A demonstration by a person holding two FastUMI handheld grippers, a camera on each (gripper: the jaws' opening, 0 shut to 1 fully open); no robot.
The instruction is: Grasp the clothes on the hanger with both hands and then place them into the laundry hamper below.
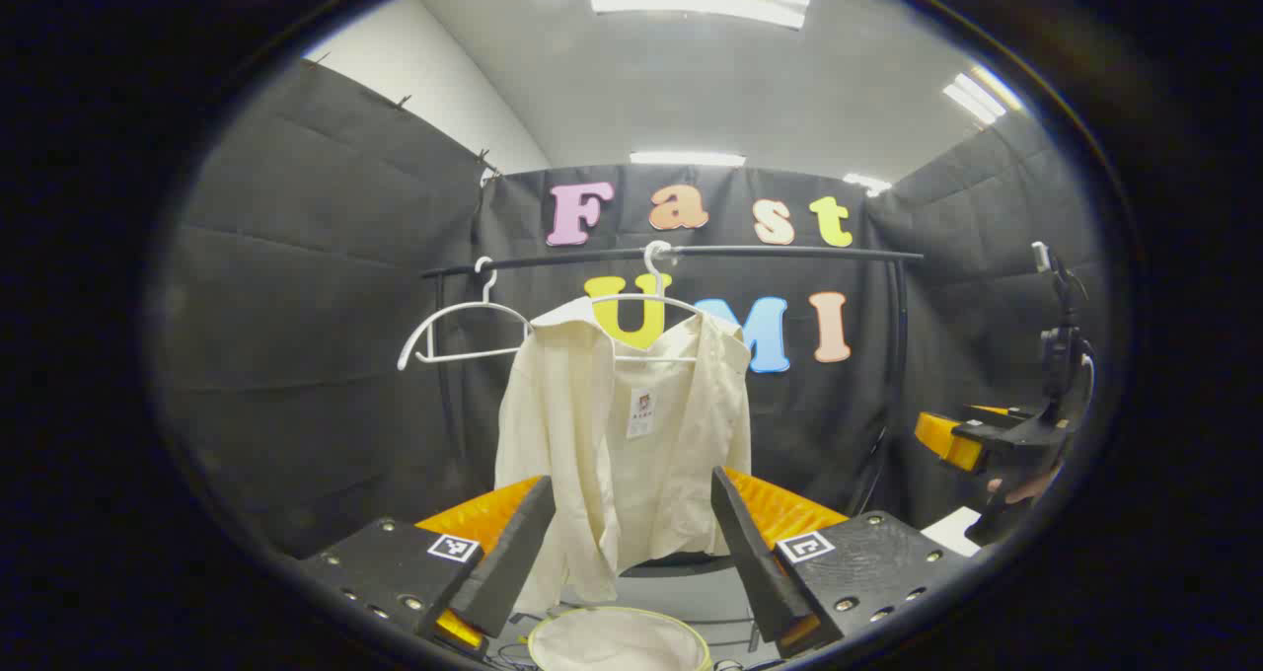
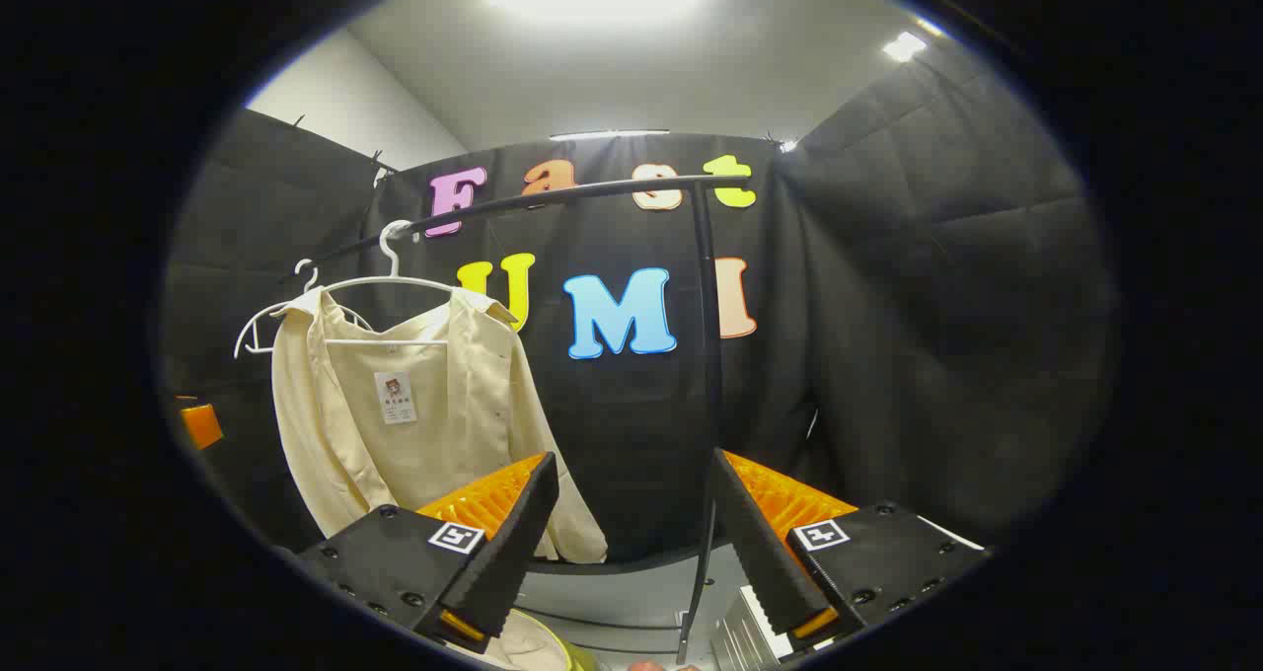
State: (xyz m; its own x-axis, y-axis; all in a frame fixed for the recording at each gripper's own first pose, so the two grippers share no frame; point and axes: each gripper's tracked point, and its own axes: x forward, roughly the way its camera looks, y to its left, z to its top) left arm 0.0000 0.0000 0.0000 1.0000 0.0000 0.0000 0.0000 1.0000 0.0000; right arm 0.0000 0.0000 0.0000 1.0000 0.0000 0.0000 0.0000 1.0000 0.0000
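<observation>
Cream shirt [image 1: 622, 444], open-fronted with a small tag inside the collar, hangs on a white hanger [image 1: 646, 301] from the dark rail [image 1: 789, 252], above the round laundry hamper [image 1: 617, 641]. Left gripper [image 1: 631, 553] and right gripper [image 2: 631, 553] are spread wide, holding nothing.

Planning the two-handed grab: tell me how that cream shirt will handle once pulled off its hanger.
The cream shirt hangs in soft folds, so likely floppy and light. It may snag on the hanger where the collar drapes it. Both grippers are open, apart from it.
</observation>
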